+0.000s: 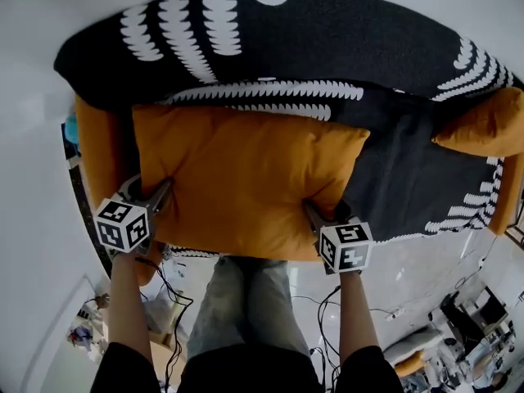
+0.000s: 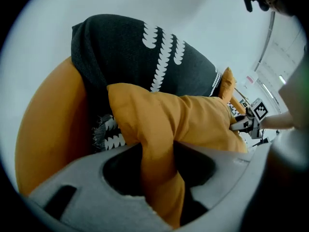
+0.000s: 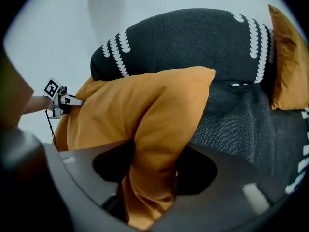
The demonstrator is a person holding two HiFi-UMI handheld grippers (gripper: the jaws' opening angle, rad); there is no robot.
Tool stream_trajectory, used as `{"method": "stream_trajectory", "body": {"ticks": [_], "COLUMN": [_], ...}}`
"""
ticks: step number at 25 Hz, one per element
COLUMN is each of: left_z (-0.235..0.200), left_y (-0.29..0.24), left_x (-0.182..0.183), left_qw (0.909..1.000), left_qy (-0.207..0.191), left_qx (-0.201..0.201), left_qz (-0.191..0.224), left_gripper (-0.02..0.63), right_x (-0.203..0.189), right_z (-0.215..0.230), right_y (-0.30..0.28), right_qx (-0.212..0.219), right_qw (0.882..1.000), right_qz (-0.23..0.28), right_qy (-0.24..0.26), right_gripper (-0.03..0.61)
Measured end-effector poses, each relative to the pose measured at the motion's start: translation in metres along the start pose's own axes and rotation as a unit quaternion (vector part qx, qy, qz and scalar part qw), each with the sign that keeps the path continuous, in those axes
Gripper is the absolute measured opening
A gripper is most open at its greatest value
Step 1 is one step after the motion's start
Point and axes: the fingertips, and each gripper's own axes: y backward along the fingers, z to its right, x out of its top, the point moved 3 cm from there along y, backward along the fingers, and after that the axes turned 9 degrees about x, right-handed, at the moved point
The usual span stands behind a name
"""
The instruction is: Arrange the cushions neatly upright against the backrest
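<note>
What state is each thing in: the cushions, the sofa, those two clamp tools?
big orange cushion: pinched at both near corners, far edge toward the backrest.
small orange cushion: propped at the sofa's right end, untouched.
sofa: draped with a dark patterned throw.
left gripper: shut on the big orange cushion.
right gripper: shut on the big orange cushion.

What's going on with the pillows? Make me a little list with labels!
big cushion: orange, lying across the sofa seat
left tool: shut on the big cushion's near left corner
right tool: shut on its near right corner
second cushion: orange, at the sofa's right end, nothing touching it
sofa: orange, under a dark cover with white pattern
</note>
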Motion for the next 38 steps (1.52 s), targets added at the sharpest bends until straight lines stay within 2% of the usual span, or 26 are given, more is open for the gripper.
{"method": "stream_trajectory", "body": {"ticks": [5,9,19,27,31,38], "left_z": [0.007,0.019,0.017,0.005,0.0,-0.007], "left_y": [0.021,0.043,0.105,0.124,0.102,0.069], "left_x": [-0.004,0.014,0.115,0.175,0.184,0.158], "left_qw": [0.9996,0.9976,0.983,0.9638,0.9618,0.9711], "left_qy": [0.005,0.007,-0.009,-0.025,-0.021,-0.022], "left_qx": [-0.001,0.002,0.029,0.059,0.063,0.064], "left_qz": [0.028,0.069,0.181,0.259,0.266,0.229], "left_gripper": [0.167,0.166,0.166,0.167,0.169,0.173], "right_x": [0.004,0.033,0.16,0.235,0.251,0.24], "right_z": [-0.013,-0.014,-0.026,-0.027,-0.009,0.008], "right_y": [0.013,0.041,0.094,0.105,0.091,0.061], "right_qx": [-0.022,-0.04,-0.066,-0.075,-0.082,-0.097], "right_qw": [0.999,0.995,0.972,0.95,0.946,0.953], "right_qz": [0.022,0.061,0.161,0.229,0.238,0.217], "right_qy": [0.028,0.067,0.155,0.2,0.202,0.187], "right_gripper": [0.27,0.267,0.268,0.268,0.27,0.272]}}
